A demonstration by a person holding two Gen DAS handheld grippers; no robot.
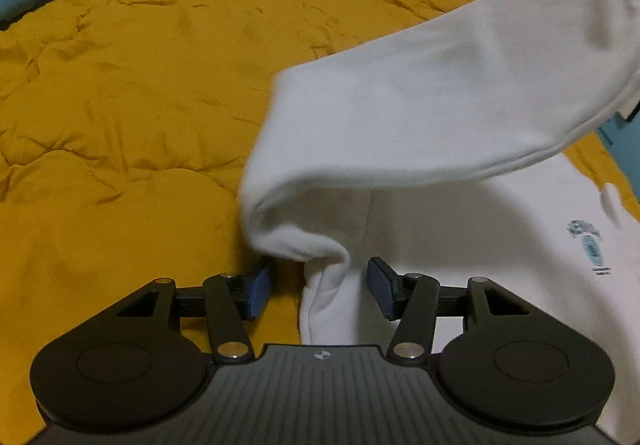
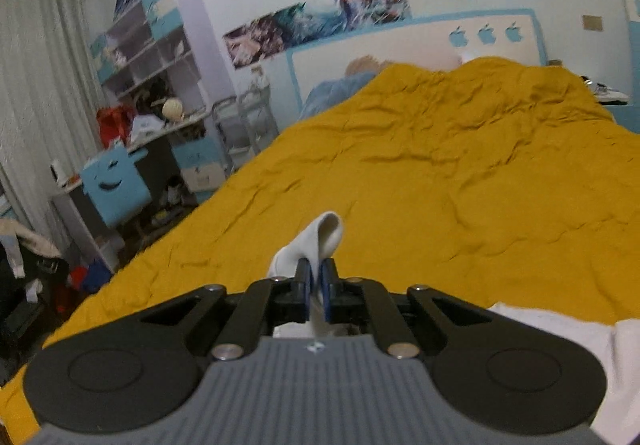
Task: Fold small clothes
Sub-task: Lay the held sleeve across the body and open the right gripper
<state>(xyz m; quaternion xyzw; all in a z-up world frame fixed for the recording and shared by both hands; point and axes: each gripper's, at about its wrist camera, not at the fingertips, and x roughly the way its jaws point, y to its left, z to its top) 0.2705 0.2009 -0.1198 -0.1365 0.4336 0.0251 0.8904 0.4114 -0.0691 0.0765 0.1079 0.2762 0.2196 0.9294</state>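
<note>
We record, from left to right: a mustard-yellow quilted duvet (image 1: 132,117) spread over the bed, creased and filling the left and far parts of the left wrist view; the left tongs (image 1: 322,287) with their blue pads (image 1: 259,291) held well apart, a bunched fold of fabric sitting in the gap between them and touching neither pad that we can make out; a white sweatshirt (image 1: 500,245) lying on the duvet to the right of those tongs, bearing a small teal printed emblem (image 1: 592,245) near its right side; and one sleeve (image 1: 460,105) of that garment lifted off the bed, arching up and across toward the upper right corner. In the right wrist view we list a cluttered shelving unit (image 2: 148,53) and a blue chair back with a face cut-out (image 2: 114,185) at the left, posters (image 2: 316,21) on the wall, and a white headboard with three blue apple shapes (image 2: 486,34). The right tongs (image 2: 316,289) are drawn close together and clamped on a white strip of cloth, probably the sleeve's cuff (image 2: 326,235), which loops up just beyond the pads.
</note>
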